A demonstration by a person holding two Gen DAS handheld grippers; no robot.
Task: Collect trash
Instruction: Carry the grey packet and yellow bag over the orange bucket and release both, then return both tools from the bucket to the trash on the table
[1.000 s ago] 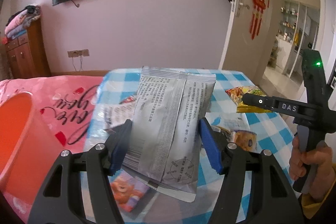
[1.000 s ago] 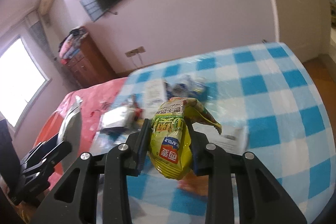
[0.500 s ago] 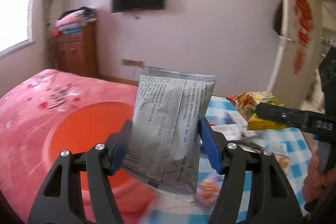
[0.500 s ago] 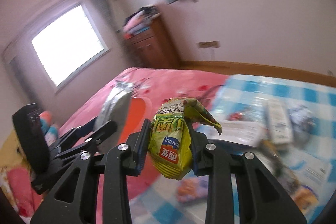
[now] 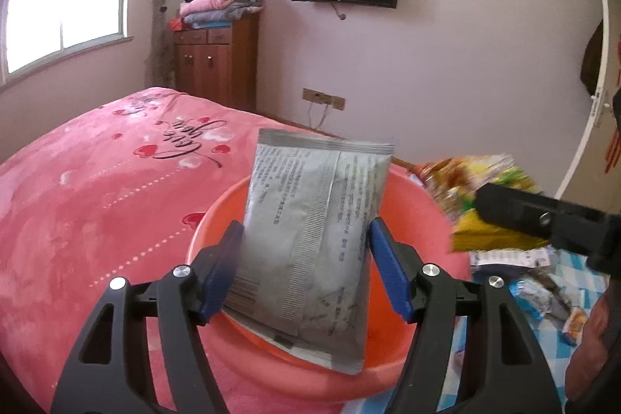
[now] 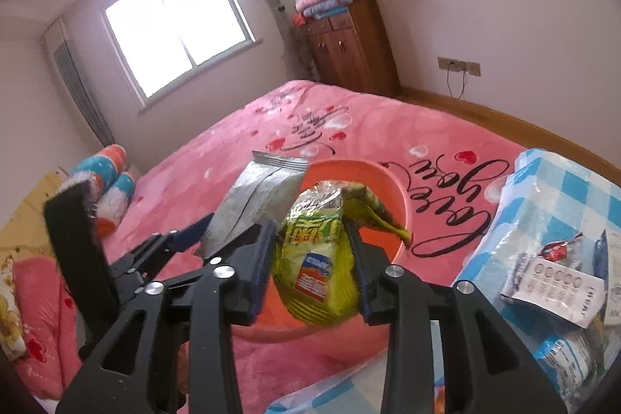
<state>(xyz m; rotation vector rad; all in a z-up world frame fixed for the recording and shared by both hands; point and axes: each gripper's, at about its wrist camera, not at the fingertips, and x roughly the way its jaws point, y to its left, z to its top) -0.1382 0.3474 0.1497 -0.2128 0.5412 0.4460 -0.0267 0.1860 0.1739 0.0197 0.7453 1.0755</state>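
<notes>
Both loaded: left gripper (image 5: 302, 270) clamps flat silver foil pouch (image 5: 314, 227), right gripper (image 6: 312, 276) crumpled yellow-green snack bag (image 6: 318, 270). Round orange plastic basin (image 5: 419, 196) sits directly below both, so probably positioned for the drop.

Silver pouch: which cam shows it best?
Left wrist: the silver pouch faces the lens, print visible, clamped in the left tool over the orange basin. Right wrist shows it only obliquely, lower part hidden.
</notes>
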